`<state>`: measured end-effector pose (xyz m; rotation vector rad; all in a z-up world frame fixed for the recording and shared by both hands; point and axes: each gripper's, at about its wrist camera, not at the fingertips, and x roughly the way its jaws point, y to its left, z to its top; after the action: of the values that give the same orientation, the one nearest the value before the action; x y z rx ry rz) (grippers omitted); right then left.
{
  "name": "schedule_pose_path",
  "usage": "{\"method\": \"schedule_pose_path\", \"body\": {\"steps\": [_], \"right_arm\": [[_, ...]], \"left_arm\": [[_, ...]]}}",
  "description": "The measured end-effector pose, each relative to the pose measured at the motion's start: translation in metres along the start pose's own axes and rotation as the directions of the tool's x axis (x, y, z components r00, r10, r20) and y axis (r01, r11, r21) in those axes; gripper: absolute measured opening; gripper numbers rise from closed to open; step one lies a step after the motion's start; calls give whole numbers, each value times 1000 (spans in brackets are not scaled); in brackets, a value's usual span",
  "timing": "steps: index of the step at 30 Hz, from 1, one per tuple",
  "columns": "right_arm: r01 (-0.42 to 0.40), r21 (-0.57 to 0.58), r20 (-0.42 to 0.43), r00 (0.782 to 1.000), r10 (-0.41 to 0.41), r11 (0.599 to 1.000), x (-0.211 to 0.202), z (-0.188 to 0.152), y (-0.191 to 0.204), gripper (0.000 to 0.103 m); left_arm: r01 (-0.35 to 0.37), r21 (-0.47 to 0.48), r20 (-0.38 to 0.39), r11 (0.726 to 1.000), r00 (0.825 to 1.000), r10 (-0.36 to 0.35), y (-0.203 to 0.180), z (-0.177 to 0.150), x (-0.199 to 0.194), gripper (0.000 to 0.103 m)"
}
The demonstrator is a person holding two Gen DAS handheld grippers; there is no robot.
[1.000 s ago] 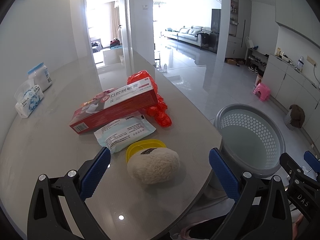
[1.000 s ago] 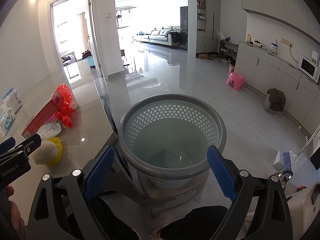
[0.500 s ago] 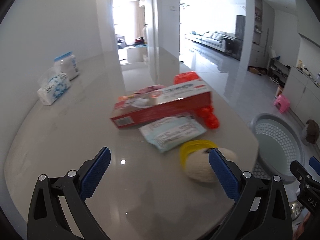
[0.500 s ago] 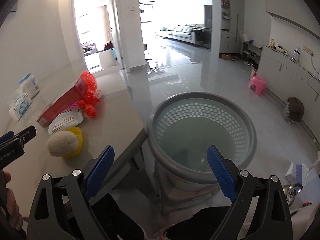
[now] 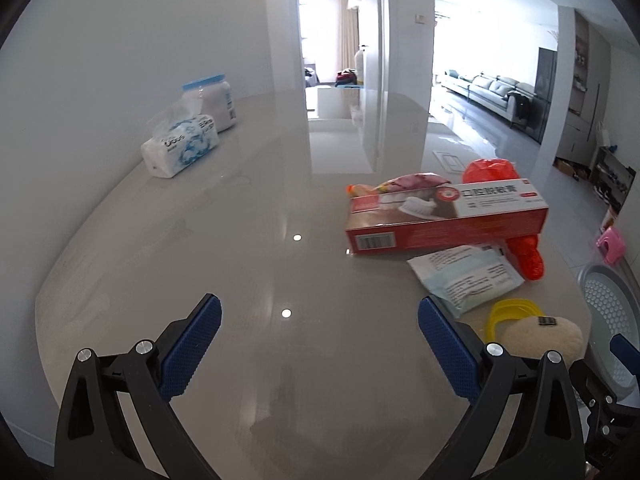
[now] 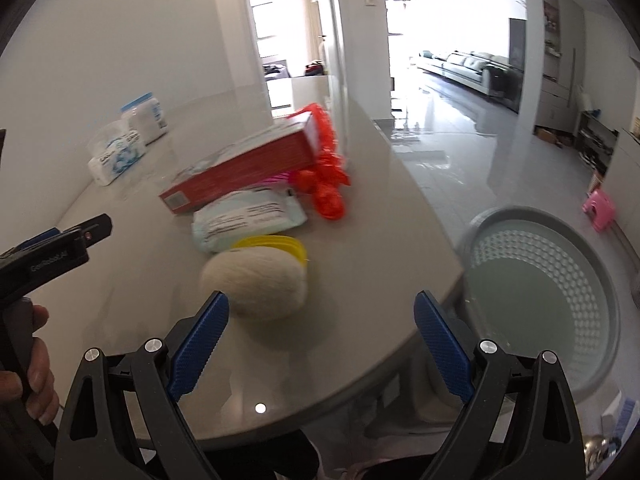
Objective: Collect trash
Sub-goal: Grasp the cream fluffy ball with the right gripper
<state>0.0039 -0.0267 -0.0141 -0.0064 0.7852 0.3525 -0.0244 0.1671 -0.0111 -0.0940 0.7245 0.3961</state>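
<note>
A pile of trash lies on the grey table (image 5: 240,248): a red toothpaste box (image 5: 444,220) (image 6: 240,166), a pale blue wet-wipe packet (image 5: 468,276) (image 6: 248,220), crumpled red plastic (image 5: 524,252) (image 6: 326,184), a yellow lid (image 5: 508,312) (image 6: 280,244) and a cream fluffy puff (image 5: 540,338) (image 6: 254,286). A grey perforated bin (image 6: 544,300) (image 5: 608,312) stands on the floor off the table's right edge. My left gripper (image 5: 320,332) is open over bare tabletop, left of the pile. My right gripper (image 6: 322,328) is open just in front of the puff, holding nothing.
A tissue pack (image 5: 180,146) and a blue-lidded jar (image 5: 214,100) stand at the table's far left by the wall. A hand (image 6: 28,364) holds the left gripper's handle. A pink stool (image 6: 598,208) sits on the tiled floor beyond the bin.
Both grippers have swung left. The left one left the pile for bare tabletop; the right one left the bin and now faces the puff and pile. Both remain open.
</note>
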Motion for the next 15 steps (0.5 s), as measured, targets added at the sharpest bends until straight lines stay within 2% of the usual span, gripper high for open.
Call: {"method": "schedule_pose_path", "body": {"steps": [11, 15], "right_arm": [[-27, -61, -40, 999, 25, 998, 33, 11, 28, 89], [-4, -86, -38, 999, 0, 996, 39, 13, 34, 89]], "left_arm": [[-16, -29, -43, 999, 999, 15, 18, -1, 19, 97], [-10, -36, -52, 999, 999, 8, 20, -2, 21, 97]]}}
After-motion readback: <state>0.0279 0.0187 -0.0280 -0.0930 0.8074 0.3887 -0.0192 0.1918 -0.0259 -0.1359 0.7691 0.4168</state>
